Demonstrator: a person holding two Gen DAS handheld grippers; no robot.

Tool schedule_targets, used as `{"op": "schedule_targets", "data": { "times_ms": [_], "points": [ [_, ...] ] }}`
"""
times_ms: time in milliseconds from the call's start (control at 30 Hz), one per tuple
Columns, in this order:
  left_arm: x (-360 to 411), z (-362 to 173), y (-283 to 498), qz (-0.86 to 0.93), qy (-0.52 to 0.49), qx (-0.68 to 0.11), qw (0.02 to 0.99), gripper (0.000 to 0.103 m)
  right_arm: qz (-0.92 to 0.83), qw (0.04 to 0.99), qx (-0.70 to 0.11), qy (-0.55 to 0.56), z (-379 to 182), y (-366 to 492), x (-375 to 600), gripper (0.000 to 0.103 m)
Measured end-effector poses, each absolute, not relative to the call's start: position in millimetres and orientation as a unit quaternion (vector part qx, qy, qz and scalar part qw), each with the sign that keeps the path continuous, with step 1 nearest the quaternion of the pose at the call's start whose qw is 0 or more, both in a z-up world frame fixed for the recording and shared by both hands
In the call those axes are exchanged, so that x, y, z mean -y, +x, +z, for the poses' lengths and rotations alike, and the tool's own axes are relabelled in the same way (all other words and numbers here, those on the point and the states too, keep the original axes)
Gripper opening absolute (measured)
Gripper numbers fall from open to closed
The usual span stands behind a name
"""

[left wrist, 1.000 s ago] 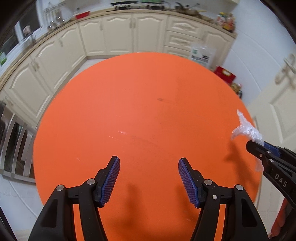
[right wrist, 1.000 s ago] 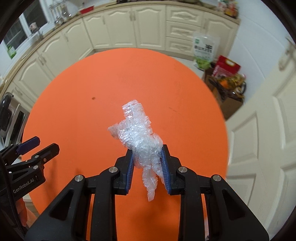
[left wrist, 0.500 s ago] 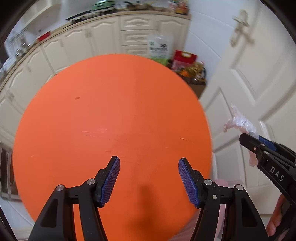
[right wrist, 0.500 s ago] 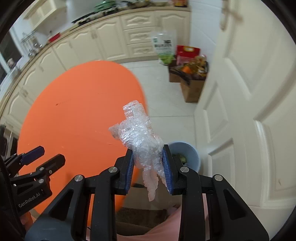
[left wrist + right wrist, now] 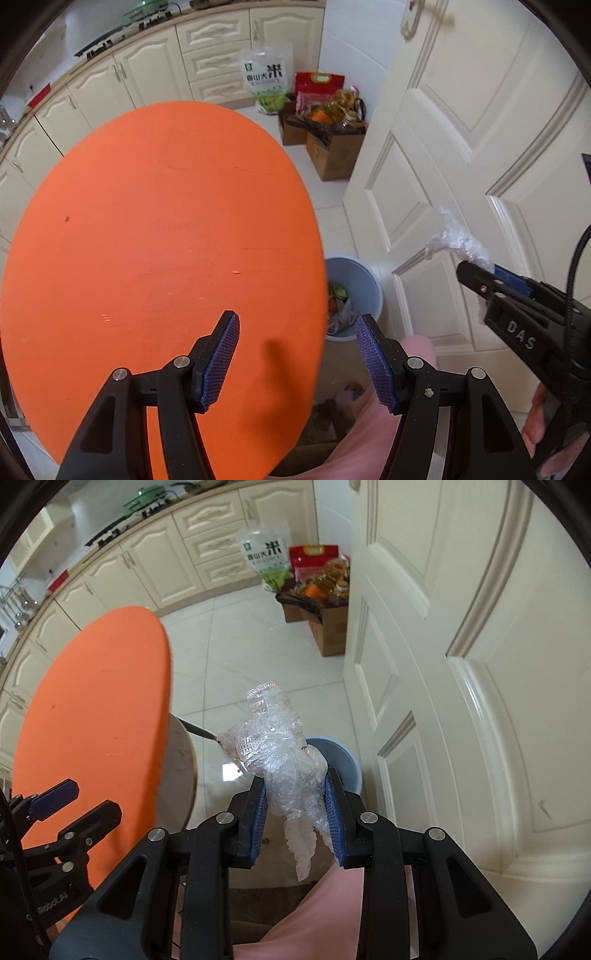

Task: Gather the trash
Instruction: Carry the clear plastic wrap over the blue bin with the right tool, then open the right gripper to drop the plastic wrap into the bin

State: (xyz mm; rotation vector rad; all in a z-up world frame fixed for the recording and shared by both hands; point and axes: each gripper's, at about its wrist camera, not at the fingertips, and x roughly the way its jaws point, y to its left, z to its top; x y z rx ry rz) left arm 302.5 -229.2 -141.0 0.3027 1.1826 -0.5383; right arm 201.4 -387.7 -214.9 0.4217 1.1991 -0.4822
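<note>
My right gripper [image 5: 297,805] is shut on a crumpled clear plastic wrap [image 5: 284,749], held in the air beyond the table's right edge. A pale blue trash bin [image 5: 347,764] stands on the floor just behind the wrap, mostly hidden by it. In the left wrist view the bin [image 5: 360,284] holds several scraps, and the right gripper [image 5: 480,275] with the wrap [image 5: 456,242] is up and to its right. My left gripper [image 5: 295,350] is open and empty over the right edge of the round orange table [image 5: 147,240].
A cream panelled door [image 5: 461,664] is close on the right. Cardboard boxes with bags and bottles [image 5: 325,122] stand on the white tiled floor by the door. Cream kitchen cabinets [image 5: 147,74] run along the back. Pink-clothed legs [image 5: 303,915] show below the grippers.
Both grippers have swung right, off the table toward the door. The bin has come into view below. The right gripper still holds the wrap; the left stays open.
</note>
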Motion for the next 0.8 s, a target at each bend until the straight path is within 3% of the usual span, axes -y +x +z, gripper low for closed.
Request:
{"op": "schedule_targets", "data": {
  "times_ms": [200,267,333,800],
  "points": [
    [252,-148,325,-0.248,0.145,-0.560,0.777,0.062,-0.215,0.764,-0.572,0.208,-235,207,404,0.033],
    [257,-151,329,-0.246,0.147,-0.562,0.776,0.062,-0.216,0.762,-0.573,0.211,-238,208,408,0.050],
    [264,-155,332,-0.246,0.149,-0.565,0.774,0.062,-0.219,0.763,-0.571,0.208,-239,208,411,0.058],
    [263,-163,330,-0.207,0.158,-0.535,0.804,0.062,-0.218,0.782,-0.552,0.192,-206,204,384,0.058]
  ]
}}
